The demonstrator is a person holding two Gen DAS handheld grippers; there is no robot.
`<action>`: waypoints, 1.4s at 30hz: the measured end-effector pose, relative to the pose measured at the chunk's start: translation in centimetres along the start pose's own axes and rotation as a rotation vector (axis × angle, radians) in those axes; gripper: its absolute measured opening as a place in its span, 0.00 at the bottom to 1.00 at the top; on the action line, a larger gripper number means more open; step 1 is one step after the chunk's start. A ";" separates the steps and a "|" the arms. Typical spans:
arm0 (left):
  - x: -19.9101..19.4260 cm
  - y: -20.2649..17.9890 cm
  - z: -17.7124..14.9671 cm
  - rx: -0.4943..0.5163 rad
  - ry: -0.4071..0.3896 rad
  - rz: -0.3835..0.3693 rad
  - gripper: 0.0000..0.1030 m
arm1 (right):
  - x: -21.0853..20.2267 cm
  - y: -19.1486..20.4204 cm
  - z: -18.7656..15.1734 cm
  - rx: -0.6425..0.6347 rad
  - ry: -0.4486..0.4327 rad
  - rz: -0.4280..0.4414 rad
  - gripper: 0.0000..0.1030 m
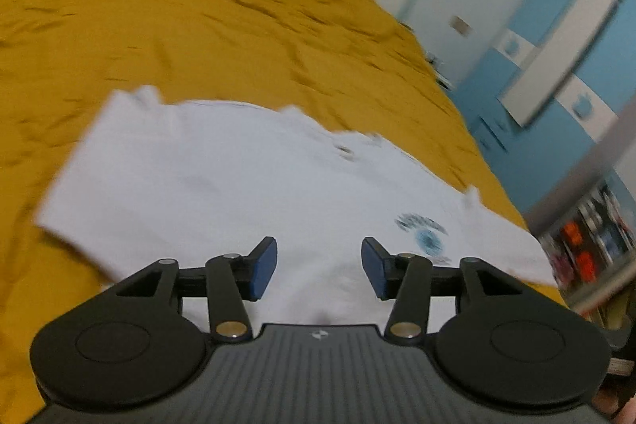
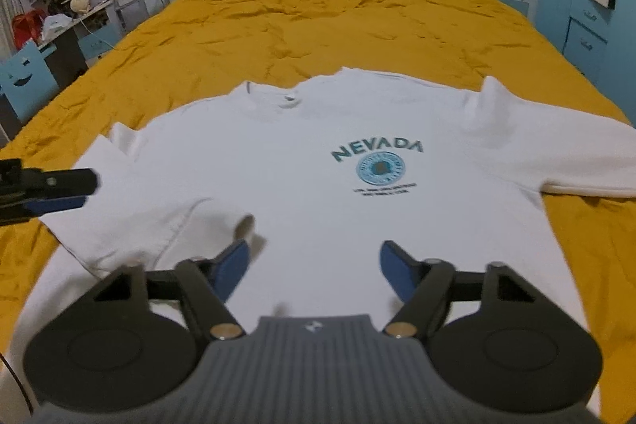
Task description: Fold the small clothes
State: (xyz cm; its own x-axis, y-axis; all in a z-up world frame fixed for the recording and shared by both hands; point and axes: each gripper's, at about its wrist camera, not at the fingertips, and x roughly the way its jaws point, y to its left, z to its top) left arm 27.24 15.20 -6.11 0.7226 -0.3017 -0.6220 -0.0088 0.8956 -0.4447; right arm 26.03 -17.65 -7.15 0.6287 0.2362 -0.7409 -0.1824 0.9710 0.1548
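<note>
Left gripper (image 1: 318, 267): blue-padded jaws parted, nothing between them, poised over the white cotton T-shirt (image 1: 238, 185); contact with the cloth cannot be confirmed. Right gripper (image 2: 314, 271): jaws parted wide, empty, above the shirt's lower body. The T-shirt lies face up and flat on the mustard-yellow wrinkled bedspread (image 2: 318, 10), collar toward 12 o'clock, sleeves spread toward 9 and 3 o'clock. Teal "NEVADA" print (image 2: 377, 150) with round emblem sits mid-chest. The left view is motion-blurred.
</note>
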 end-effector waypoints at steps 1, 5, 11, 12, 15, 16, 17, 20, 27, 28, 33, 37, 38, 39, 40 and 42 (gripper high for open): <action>-0.1 0.7 0.1 -0.008 -0.004 0.030 0.55 | 0.3 0.2 0.1 0.003 0.005 0.013 0.58; 0.3 2.8 0.1 -0.043 0.005 0.129 0.55 | 1.9 1.0 0.7 0.065 0.048 0.102 0.40; 0.6 4.6 -1.2 -0.049 0.033 0.181 0.55 | 4.1 3.3 -0.2 0.090 0.127 0.218 0.19; 0.6 4.8 -1.4 -0.049 0.036 0.184 0.55 | 4.5 3.5 -0.4 0.093 0.143 0.213 0.12; 0.2 5.4 -1.8 -0.061 0.037 0.181 0.55 | 5.3 3.6 -1.0 0.129 0.181 0.221 0.00; 0.1 5.5 -1.9 -0.062 0.036 0.180 0.55 | 5.0 3.5 -1.0 0.135 0.171 0.222 0.00; 0.0 5.5 -1.9 -0.061 0.036 0.176 0.55 | 4.5 3.4 -0.8 0.135 0.155 0.227 0.00; 0.0 5.0 -1.8 -0.046 0.035 0.154 0.55 | 2.0 3.4 -0.3 0.099 0.099 0.257 0.00; 2.2 1.7 -2.9 0.142 0.094 0.219 0.55 | 2.4 3.5 -3.5 0.043 0.220 0.255 0.00; 2.4 1.5 -3.2 0.159 0.097 0.230 0.55 | 2.8 3.4 -3.8 0.060 0.235 0.253 0.00; 1.7 1.8 -3.3 0.139 0.071 0.224 0.55 | 1.7 2.5 -2.2 0.128 0.159 0.280 0.39; 0.8 2.3 -2.6 0.093 0.026 0.210 0.55 | 3.1 0.9 -0.5 0.244 0.150 0.281 0.52; 0.7 2.4 -2.5 0.091 0.021 0.214 0.55 | 4.2 0.1 -0.3 0.311 0.171 0.285 0.52; 0.7 2.5 -2.3 0.090 0.019 0.219 0.55 | 5.2 -0.6 -0.3 0.371 0.198 0.285 0.52; 0.7 2.6 -2.2 0.089 0.018 0.225 0.55 | 6.0 -1.2 -0.3 0.423 0.218 0.296 0.51; 0.7 2.9 -2.0 0.081 0.016 0.237 0.55 | 7.4 -2.3 -0.5 0.527 0.234 0.339 0.50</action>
State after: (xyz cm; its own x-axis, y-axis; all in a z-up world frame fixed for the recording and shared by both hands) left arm 26.37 16.95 -9.13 0.6959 -0.0849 -0.7131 -0.1208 0.9650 -0.2328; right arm 30.71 -18.15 -13.31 0.4103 0.5747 -0.7080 0.0899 0.7471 0.6586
